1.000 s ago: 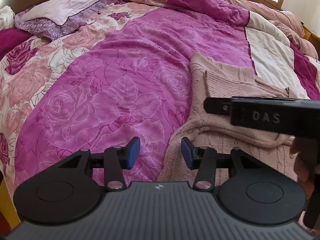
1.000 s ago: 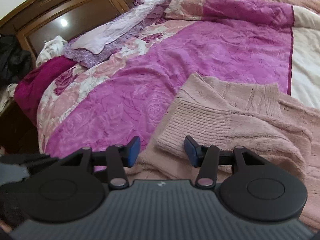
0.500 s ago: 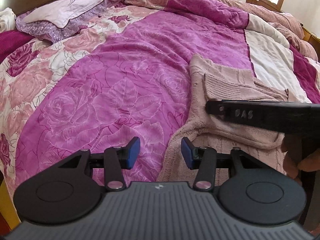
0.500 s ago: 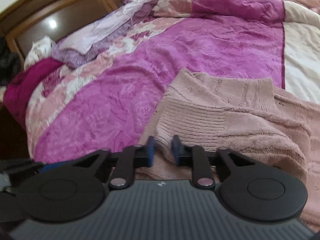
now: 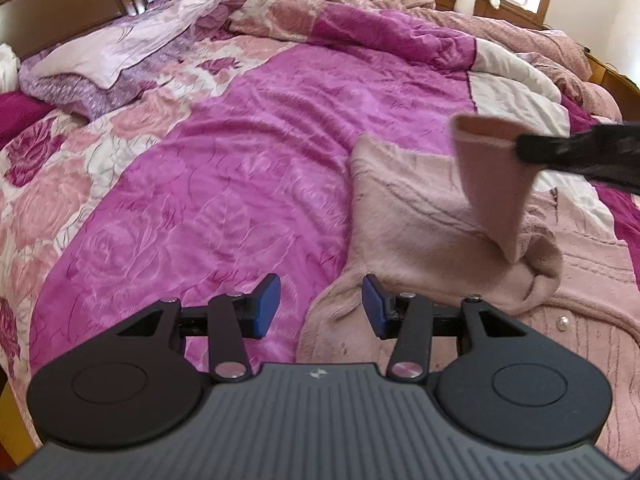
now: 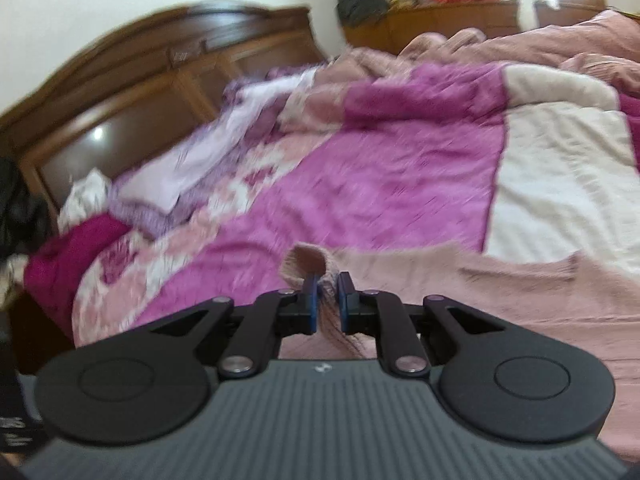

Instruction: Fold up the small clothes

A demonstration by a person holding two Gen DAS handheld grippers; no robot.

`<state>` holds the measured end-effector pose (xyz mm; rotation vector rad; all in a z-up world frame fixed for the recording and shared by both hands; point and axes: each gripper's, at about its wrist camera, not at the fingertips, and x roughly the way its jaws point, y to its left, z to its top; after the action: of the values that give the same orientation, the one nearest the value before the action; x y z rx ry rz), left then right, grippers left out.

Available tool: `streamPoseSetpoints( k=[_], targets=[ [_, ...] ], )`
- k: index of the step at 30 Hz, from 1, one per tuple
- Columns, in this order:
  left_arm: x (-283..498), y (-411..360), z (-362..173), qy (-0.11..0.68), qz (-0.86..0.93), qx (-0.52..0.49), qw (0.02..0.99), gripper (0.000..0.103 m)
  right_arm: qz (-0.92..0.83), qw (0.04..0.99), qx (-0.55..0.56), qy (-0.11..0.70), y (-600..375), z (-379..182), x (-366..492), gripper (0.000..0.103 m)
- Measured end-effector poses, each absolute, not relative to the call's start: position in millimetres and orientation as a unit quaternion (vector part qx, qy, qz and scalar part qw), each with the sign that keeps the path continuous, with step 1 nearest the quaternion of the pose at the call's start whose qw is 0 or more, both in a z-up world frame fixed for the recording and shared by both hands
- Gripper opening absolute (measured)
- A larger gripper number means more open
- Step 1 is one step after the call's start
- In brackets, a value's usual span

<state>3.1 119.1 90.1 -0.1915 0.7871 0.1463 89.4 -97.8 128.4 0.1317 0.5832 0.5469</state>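
Observation:
A dusty-pink knit sweater (image 5: 420,220) lies spread on the right half of the bed. My right gripper (image 6: 327,300) is shut on the cuff of its sleeve (image 6: 306,262) and holds it lifted off the bed. From the left wrist view the same sleeve (image 5: 488,184) hangs from the right gripper's dark fingers (image 5: 560,150), above the sweater's body. My left gripper (image 5: 320,306) is open with nothing between its blue pads, low over the sweater's left hem where it meets the bedspread.
The magenta rose-patterned bedspread (image 5: 240,160) covers the bed, with a white panel (image 6: 560,184) at the right. A lilac pillow (image 5: 120,52) and a crumpled pink blanket (image 5: 360,4) lie at the far end. A wooden headboard (image 6: 160,80) stands behind.
My right gripper closed on the sleeve cuff and lifted it up and away from the sweater's body. The left gripper stayed open in nearly the same spot.

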Motion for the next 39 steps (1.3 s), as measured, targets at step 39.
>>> streamPoseSetpoints(
  k=[39],
  targets=[
    [86.1, 53.0, 54.5, 0.392, 0.034, 0.026, 0.919, 0.055, 0.05, 0.934, 0.131, 0.327, -298.1, 51.8, 54.7, 0.046]
  ],
)
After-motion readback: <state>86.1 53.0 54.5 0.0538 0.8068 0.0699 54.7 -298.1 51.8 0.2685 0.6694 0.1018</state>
